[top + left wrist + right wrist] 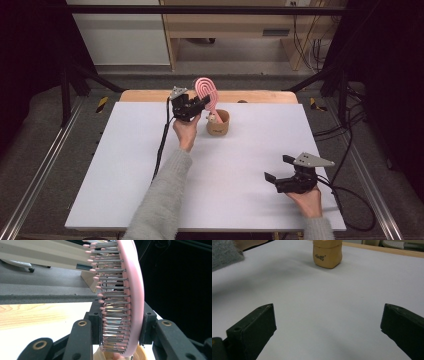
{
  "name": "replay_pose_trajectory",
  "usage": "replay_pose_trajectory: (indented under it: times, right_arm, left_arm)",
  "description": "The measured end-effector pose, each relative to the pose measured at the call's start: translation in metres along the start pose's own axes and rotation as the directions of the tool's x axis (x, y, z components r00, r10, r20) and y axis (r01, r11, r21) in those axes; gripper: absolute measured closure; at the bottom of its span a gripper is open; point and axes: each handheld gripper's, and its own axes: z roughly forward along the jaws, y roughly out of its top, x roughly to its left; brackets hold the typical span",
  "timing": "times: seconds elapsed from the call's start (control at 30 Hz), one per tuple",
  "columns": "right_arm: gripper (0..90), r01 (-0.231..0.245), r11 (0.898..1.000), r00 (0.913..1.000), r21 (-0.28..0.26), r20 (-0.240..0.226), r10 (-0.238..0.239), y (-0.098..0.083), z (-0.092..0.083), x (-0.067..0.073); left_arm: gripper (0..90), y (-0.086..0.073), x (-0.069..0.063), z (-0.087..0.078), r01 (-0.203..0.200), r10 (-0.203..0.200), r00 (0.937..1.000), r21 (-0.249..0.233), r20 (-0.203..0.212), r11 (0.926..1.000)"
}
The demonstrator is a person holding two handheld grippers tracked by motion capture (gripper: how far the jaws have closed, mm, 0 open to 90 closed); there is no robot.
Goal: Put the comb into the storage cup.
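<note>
A pink hairbrush (206,91) stands tilted with its handle down in a tan cup (218,123) at the back middle of the white table. My left gripper (200,104) is shut on the brush head just above the cup. In the left gripper view the brush (132,290) rises edge-on between the two black pads, bristles (110,297) facing left, with the cup rim (140,353) below. My right gripper (280,169) rests near the front right of the table, open with nothing between its jaws. The right gripper view has the cup (327,253) far ahead, beyond the open gripper (328,326).
The white table top (240,170) lies on a wooden board (150,95) that shows along the back edge. A grey sleeve (162,200) crosses the front middle. Black cables (350,200) trail off the right side. Wooden furniture (225,30) stands beyond the table.
</note>
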Motion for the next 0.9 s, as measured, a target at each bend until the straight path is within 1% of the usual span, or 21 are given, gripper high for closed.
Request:
replay_pose_trajectory:
  times: [0.27,0.43,0.53,0.73,0.9]
  right_arm:
    - [0.3,0.0,1.0,1.0,0.004,-0.001,0.0,0.0,0.0,0.0]
    - [0.3,-0.002,1.0,1.0,0.002,0.001,0.002,0.0,0.0,0.0]
    - [0.3,-0.002,1.0,1.0,0.003,0.0,0.002,0.0,0.0,0.0]
    - [0.3,-0.001,1.0,1.0,0.003,0.001,0.001,0.0,0.0,0.0]
    - [0.3,0.001,1.0,1.0,0.004,-0.001,-0.001,0.0,0.0,0.0]
  left_arm:
    - [62.6,-0.002,0.005,-0.004,0.012,-0.012,0.9999,-0.004,-0.006,0.9999]
    - [62.1,-0.002,0.009,-0.005,0.018,-0.018,0.9996,0.0,-0.022,0.9998]
    - [61.8,-0.003,0.011,-0.006,0.026,-0.026,0.9994,0.002,-0.024,0.9997]
    - [61.4,-0.003,0.014,-0.007,0.03,-0.03,0.9992,0.004,-0.028,0.9995]
    - [61.3,-0.004,0.017,-0.008,0.038,-0.037,0.9991,0.004,-0.021,0.9993]
